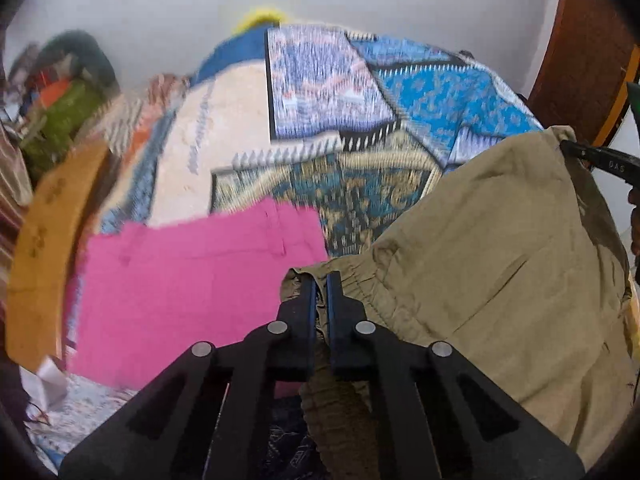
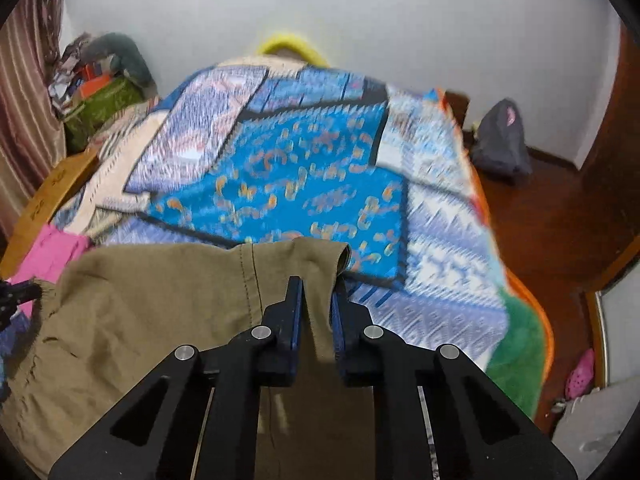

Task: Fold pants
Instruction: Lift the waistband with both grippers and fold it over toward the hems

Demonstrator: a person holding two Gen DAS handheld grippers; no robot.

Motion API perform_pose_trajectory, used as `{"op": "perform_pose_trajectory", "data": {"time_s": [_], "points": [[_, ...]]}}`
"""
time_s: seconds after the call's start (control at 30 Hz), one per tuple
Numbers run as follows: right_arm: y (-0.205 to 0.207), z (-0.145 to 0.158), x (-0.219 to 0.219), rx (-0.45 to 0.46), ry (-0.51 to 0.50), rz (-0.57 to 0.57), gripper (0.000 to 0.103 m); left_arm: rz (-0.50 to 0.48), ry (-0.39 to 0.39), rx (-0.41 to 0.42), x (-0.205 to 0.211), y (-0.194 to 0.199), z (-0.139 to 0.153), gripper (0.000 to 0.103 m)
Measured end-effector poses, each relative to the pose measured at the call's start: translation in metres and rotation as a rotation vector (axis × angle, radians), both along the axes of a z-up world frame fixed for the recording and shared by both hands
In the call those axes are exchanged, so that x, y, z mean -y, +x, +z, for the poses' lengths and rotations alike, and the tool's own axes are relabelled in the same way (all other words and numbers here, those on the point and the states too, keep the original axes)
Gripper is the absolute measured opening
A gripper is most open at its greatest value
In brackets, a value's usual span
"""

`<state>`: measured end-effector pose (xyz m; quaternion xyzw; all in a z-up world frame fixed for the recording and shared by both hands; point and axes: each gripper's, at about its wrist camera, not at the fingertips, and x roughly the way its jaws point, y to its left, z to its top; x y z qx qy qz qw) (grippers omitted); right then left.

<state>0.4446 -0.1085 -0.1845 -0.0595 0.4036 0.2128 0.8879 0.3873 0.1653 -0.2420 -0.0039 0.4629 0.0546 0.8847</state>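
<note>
Khaki pants [image 1: 500, 272] hang stretched between both grippers above the bed. My left gripper [image 1: 320, 280] is shut on the elastic waistband at its left corner. My right gripper [image 2: 318, 286] is shut on the pants' other edge [image 2: 288, 264], near a seam. The right gripper's tip also shows in the left wrist view [image 1: 588, 156], pinching the far corner. The left gripper's tip shows at the left edge of the right wrist view [image 2: 16, 294]. The fabric sags loosely between them.
A pink folded garment [image 1: 192, 292] lies on the patterned blue bedspread [image 2: 304, 176]. A wooden bed frame [image 1: 44, 240] runs along the left. Piled clothes [image 2: 100, 92] sit by the wall. A grey bag [image 2: 500, 140] rests on the wooden floor [image 2: 560, 220] at right.
</note>
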Motion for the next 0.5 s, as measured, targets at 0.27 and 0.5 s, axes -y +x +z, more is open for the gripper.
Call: {"op": "perform_pose_trajectory", "data": {"time_s": [0.27,0.5], "points": [[-0.015,0.051,0.01,0.105,0.033,-0.069,0.011,-0.009,0.103,0.05,0.027,0.009,0.049,0.003],[-0.062,0.08,0.037,0.138,0.127,-0.049,0.011,-0.053,0.038,0.132,0.036,-0.027,0.092,0.003]]}}
